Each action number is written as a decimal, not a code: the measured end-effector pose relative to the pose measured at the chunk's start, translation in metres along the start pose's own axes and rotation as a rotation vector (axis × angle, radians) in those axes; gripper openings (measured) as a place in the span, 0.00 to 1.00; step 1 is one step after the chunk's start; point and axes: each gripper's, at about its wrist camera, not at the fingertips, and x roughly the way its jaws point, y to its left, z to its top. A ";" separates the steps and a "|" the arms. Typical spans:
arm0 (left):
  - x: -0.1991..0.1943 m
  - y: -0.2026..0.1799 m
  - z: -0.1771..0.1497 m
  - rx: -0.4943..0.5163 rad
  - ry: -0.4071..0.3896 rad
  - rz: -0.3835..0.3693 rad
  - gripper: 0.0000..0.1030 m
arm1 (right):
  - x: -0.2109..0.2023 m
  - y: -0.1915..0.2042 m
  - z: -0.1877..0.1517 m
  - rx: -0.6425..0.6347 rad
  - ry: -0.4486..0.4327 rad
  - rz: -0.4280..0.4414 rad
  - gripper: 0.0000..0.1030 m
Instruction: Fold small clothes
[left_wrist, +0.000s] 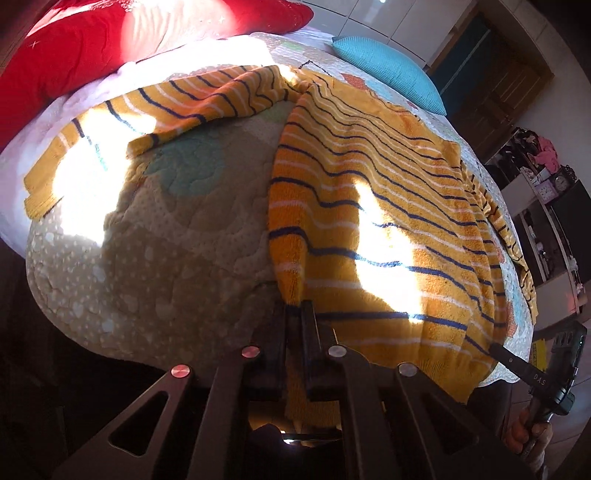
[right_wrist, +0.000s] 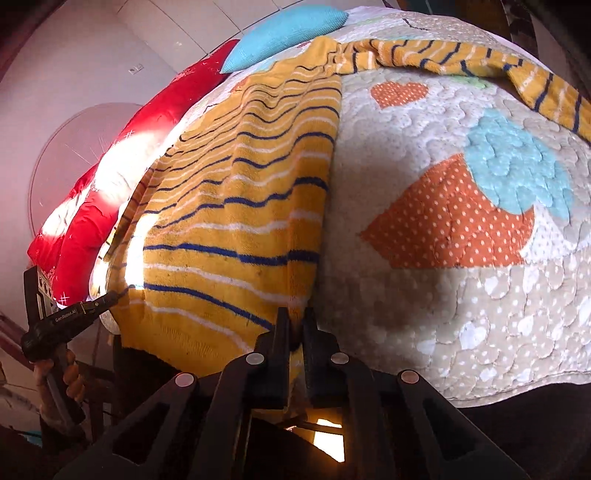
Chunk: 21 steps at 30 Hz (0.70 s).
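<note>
A yellow sweater (left_wrist: 388, 206) with navy and white stripes lies flat on the bed, sleeves spread out at the far end. My left gripper (left_wrist: 297, 310) is shut on the sweater's near left hem corner. My right gripper (right_wrist: 295, 325) is shut on the near right hem corner of the same sweater (right_wrist: 240, 206). The right gripper also shows in the left wrist view (left_wrist: 496, 349) at the hem's other end, and the left gripper shows in the right wrist view (right_wrist: 110, 295). One sleeve (left_wrist: 155, 110) stretches left, the other sleeve (right_wrist: 480, 70) stretches right.
The sweater lies on a quilted bedspread (right_wrist: 461, 258) with orange and blue patches. A red pillow (left_wrist: 92, 40) and a blue cushion (left_wrist: 391, 70) sit at the head of the bed. Shelves with clutter (left_wrist: 546, 192) stand beside the bed. Strong sun patches cross the bed.
</note>
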 end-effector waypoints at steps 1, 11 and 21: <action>0.000 0.004 -0.003 -0.009 0.003 -0.007 0.06 | 0.001 -0.002 -0.002 0.004 0.005 -0.005 0.06; -0.044 -0.014 0.002 0.112 -0.173 0.126 0.59 | -0.069 -0.083 0.034 0.266 -0.265 -0.097 0.33; -0.045 -0.053 0.025 0.159 -0.200 0.064 0.66 | -0.097 -0.199 0.075 0.656 -0.515 -0.053 0.48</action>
